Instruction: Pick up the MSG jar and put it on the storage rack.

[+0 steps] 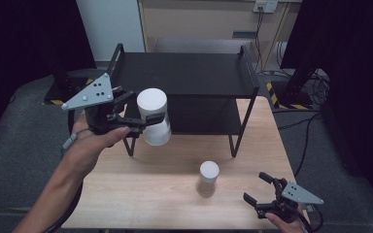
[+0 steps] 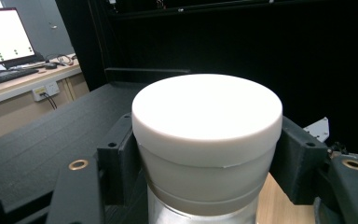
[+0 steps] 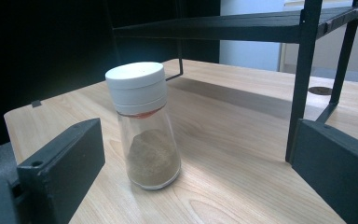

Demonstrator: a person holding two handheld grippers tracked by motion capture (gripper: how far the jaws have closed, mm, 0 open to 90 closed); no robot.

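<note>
My left gripper (image 1: 148, 119) is shut on a white-capped jar (image 1: 154, 118), held in the air in front of the black two-tier shelf (image 1: 184, 73), near its top tier's front left. In the left gripper view the jar's cap (image 2: 207, 116) sits between both black jaws, which press on its sides below the cap. A second jar (image 1: 208, 178) with a white cap and brown powder stands on the wooden table (image 1: 141, 189). My right gripper (image 1: 260, 187) rests open at the table's front right, a short way right of that jar (image 3: 143, 123), with nothing between its jaws.
The shelf's legs (image 3: 303, 84) stand on the back half of the table, close to the right gripper's far side. A desk with a monitor (image 2: 4, 37) lies beyond the shelf. Cables and dark stands (image 1: 301, 73) sit on the floor at the right.
</note>
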